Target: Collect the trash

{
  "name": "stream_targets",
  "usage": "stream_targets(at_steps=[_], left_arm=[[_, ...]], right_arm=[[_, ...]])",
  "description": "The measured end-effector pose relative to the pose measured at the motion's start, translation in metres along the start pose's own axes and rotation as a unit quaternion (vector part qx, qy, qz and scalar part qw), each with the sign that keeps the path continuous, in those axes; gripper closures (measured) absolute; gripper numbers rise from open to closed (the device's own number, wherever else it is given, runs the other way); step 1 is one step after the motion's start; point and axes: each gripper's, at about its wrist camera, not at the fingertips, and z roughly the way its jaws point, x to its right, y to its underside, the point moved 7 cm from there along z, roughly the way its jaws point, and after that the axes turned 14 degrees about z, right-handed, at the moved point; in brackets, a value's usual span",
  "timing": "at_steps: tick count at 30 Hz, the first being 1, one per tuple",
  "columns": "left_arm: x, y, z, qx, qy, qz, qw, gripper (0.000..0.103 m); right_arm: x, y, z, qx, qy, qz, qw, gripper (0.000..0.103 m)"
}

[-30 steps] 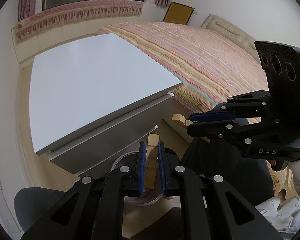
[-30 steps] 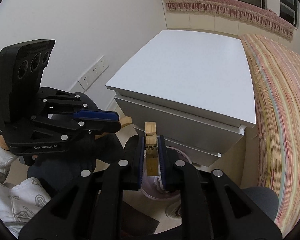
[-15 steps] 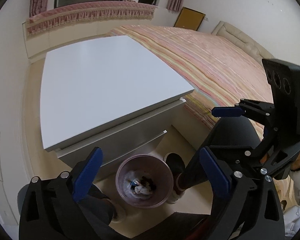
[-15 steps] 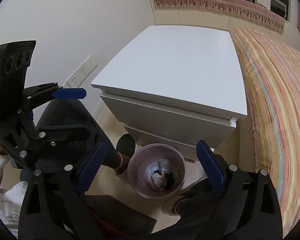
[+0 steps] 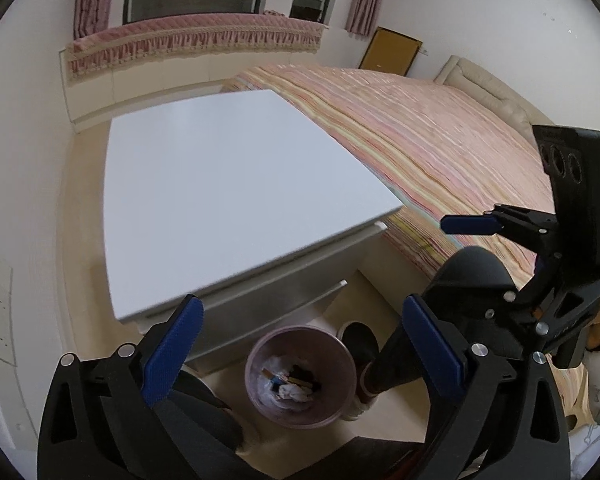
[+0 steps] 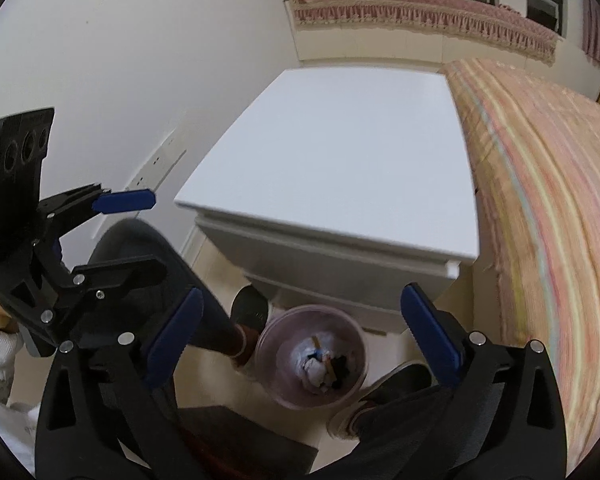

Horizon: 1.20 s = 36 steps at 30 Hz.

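A pink waste bin [image 5: 332, 410] stands on the floor in front of the white nightstand [image 5: 228, 200]. It holds white crumpled paper, dark scraps and wooden clothespins [image 5: 298, 381]. The bin also shows in the right wrist view [image 6: 352, 328], with a clothespin [image 6: 331, 368] inside. My left gripper [image 5: 300, 354] hangs open and empty above the bin. My right gripper [image 6: 300, 338] is open and empty above the bin too. Each gripper shows in the other's view, the right one [image 5: 496, 256] and the left one [image 6: 112, 236].
A bed with a striped cover [image 5: 440, 148] lies right of the nightstand. The person's legs and shoes [image 6: 250, 308] stand on both sides of the bin. A wall with sockets [image 6: 160, 160] is on the left. A window bench with a pink fringe [image 5: 196, 36] runs along the back.
Both grippers were shut on wooden clothespins one second ago. Both have opened, the clothespins lie in the bin, and both grippers have risen and tilted up.
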Motion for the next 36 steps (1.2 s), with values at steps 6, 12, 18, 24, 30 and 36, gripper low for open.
stream_targets(at_steps=[6,12,18,24,30,36], left_arm=[[-0.02,-0.031,-0.01,0.018,-0.026,0.005,0.9995,0.007],[-0.038,-0.064,-0.022,0.045,-0.061,0.012,0.997,0.007],[-0.054,-0.083,-0.023,0.049,-0.068,0.01,0.9965,0.007],[-0.061,-0.09,-0.021,0.05,-0.039,-0.012,0.9979,0.006],[-0.062,-0.092,-0.018,0.047,-0.037,-0.013,0.9981,0.006],[-0.061,-0.093,-0.018,0.049,-0.042,-0.019,0.9977,0.006]], right_arm=[[-0.005,-0.04,-0.014,0.037,0.008,-0.006,0.999,0.004],[-0.015,-0.084,-0.028,0.075,0.012,-0.024,0.997,0.003],[-0.02,-0.109,-0.03,0.087,0.008,-0.03,0.996,0.003],[-0.021,-0.119,-0.028,0.09,0.009,-0.036,0.995,0.003],[-0.02,-0.123,-0.026,0.09,0.008,-0.036,0.995,0.003],[-0.018,-0.126,-0.024,0.087,0.009,-0.037,0.995,0.003]])
